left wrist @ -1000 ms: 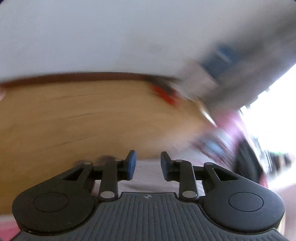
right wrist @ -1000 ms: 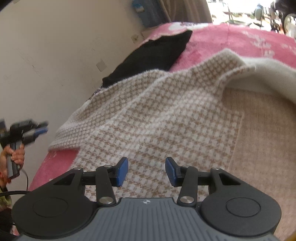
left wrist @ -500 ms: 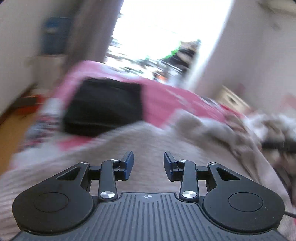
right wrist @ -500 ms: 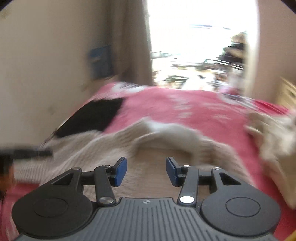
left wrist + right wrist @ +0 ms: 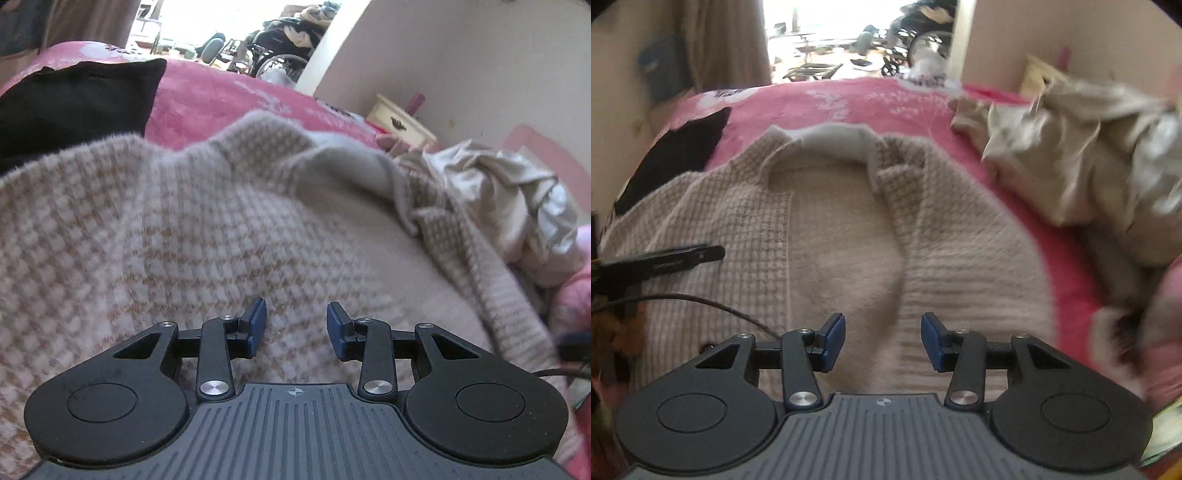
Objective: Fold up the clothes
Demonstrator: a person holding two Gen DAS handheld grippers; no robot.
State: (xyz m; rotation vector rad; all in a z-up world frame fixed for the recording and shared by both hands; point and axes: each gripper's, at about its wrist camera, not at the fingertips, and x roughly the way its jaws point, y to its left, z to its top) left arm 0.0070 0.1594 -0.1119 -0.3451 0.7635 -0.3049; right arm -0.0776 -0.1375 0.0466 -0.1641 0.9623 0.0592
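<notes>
- Both cameras have swung since the earlier frames: the left wrist view, which showed a wooden surface and wall a second ago, now looks across the bed; the right wrist view has lifted from a close look at the knit to the whole garment.
- Left wrist view: the left gripper hangs over the checked beige cardigan, its jaws parted with nothing between the pads; they have just been opening a little. The cardigan lies spread on the pink bed, collar at the far end. A black garment lies at the far left, a crumpled cream pile to the right. Only this view shows a cream bedside drawer.
- Right wrist view: the right gripper is open and empty above the cardigan's lower part. Only here does the whole garment show: front open, long axis running away from the camera toward the collar. The left gripper enters from the left over the cardigan's left panel.
</notes>
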